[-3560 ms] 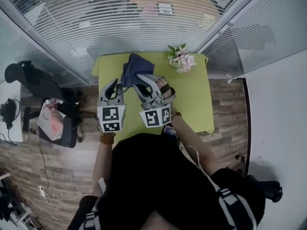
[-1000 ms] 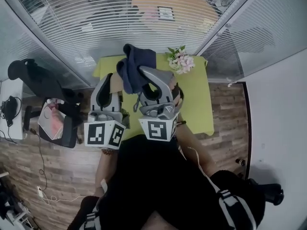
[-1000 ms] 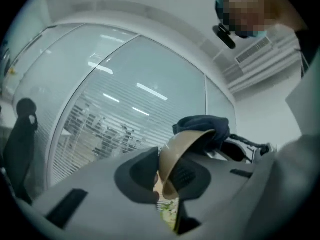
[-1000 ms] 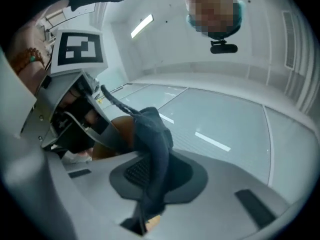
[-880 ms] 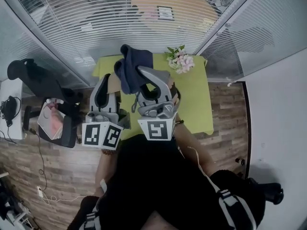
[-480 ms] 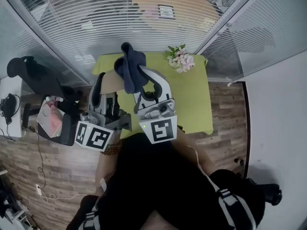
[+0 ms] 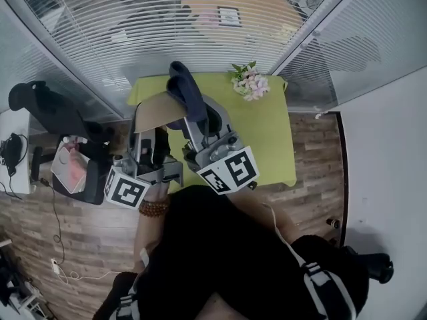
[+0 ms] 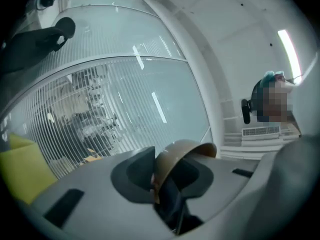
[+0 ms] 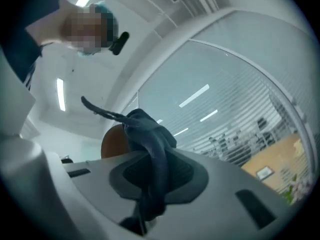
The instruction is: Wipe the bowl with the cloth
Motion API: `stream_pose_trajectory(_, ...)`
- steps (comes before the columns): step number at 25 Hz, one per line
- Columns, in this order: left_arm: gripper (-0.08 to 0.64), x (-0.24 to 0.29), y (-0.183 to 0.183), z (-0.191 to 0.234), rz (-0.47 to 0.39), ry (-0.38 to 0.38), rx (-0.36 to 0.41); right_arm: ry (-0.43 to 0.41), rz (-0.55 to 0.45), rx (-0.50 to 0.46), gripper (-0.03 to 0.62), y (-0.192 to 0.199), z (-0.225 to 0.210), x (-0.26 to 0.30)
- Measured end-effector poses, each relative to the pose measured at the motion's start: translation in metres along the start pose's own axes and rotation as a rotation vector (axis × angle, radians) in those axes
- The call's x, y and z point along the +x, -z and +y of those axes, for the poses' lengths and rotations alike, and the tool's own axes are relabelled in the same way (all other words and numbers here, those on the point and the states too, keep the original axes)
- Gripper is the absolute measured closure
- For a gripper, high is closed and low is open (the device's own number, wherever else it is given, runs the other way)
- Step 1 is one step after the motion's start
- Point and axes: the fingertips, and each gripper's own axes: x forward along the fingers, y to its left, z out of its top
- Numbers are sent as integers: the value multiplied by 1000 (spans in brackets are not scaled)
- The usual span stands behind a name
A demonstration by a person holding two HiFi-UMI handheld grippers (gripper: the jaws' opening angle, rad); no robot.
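The brown bowl (image 7: 159,112), raised over the table's (image 7: 270,142) left edge, is pinched by its rim in the left gripper (image 8: 160,170), whose jaws have just been opening, with the dark cloth (image 7: 189,97), clamped in the right gripper (image 9: 152,176), just to its right.
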Motion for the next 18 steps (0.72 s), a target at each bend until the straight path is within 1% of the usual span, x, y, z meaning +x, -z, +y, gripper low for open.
stream_pose_trajectory(1,485,1,0,-1,8,-4,27,-4,9,71,543,3,-4,1)
stream_pose_trajectory(2,483,2,0,-1,16,-6,38,-6,18,123,543,4,-6,2)
stream_pose_trajectory(3,482,3,1,-1,23,-6,30,-6,29,150,543,6,-8,2)
stream_pose_trajectory(4,473,4,3,0,36,-7,16,-5,44,150,543,7,-9,3)
stream_pose_trajectory(5,460,5,6,2,60,-8,18,-2,64,127,543,9,-11,3)
stream_pose_trajectory(6,453,6,10,3,97,-11,50,0,89,85,545,12,-14,4)
stream_pose_trajectory(7,450,8,14,3,144,-12,113,2,113,27,548,14,-17,4)
stream_pose_trajectory(8,443,9,18,2,189,-15,200,2,128,-43,549,15,-19,4)
stream_pose_trajectory(10,442,8,22,-1,247,-49,419,9,118,-229,549,7,-17,2)
stream_pose_trajectory(12,442,6,19,-6,260,-88,656,34,83,-448,549,-6,-11,-1)
stream_pose_trajectory(14,442,5,15,-15,267,-91,851,41,95,-669,545,-8,-7,-6)
stream_pose_trajectory(15,442,6,14,-20,273,-90,929,36,104,-759,543,-8,-6,-7)
stream_pose_trajectory(16,442,7,14,-25,276,-94,991,32,108,-832,543,-8,-4,-7)
stream_pose_trajectory(18,443,9,15,-31,285,-115,1083,19,111,-966,546,-6,1,-5)
